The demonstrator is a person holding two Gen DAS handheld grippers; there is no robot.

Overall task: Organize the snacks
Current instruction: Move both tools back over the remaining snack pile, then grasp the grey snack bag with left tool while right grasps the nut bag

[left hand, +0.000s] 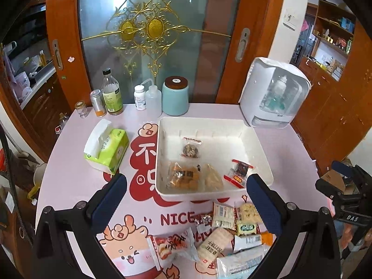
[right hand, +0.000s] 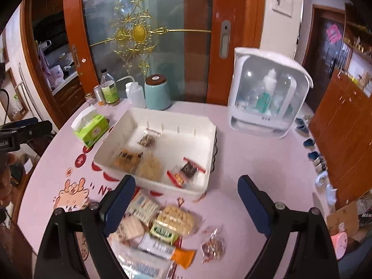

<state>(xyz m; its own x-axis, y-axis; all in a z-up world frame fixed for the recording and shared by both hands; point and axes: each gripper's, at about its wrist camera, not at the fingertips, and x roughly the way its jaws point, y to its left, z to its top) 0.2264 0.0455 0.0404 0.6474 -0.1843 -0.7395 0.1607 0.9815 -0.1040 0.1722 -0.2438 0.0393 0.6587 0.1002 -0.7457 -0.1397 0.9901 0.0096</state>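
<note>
Two hand-held grippers poised above a pink printed table [left hand: 69, 181] strewn with snacks. Left gripper [left hand: 186, 200] spread wide, blue-padded fingers [left hand: 109, 200] apart and empty, touching nothing, hovering over the loose pile of snack packets [left hand: 223, 232] at the near edge. Right gripper [right hand: 186, 200] likewise released, jaws far apart, nothing between them, held over the same heap, with a small clear packet of nuts [right hand: 212, 246] lying apart from the rest, nearer the right finger. Seen again at the far right edge of the left wrist view, off the table's side.

Just beyond the pile, a white tray [left hand: 162, 193] already holding four packets: a dark round snack [left hand: 191, 150] toward the back, an orange-brown pastry [left hand: 183, 176] and a pale one [left hand: 212, 177] side by side at the front, and a red-trimmed packet [left hand: 239, 173] to their right.

Left of the tray, a green tissue pack [left hand: 109, 148]; behind it, bottles and a teal canister [left hand: 175, 96]; at the right rear, a white cabinet [left hand: 274, 93] with a clear door.
</note>
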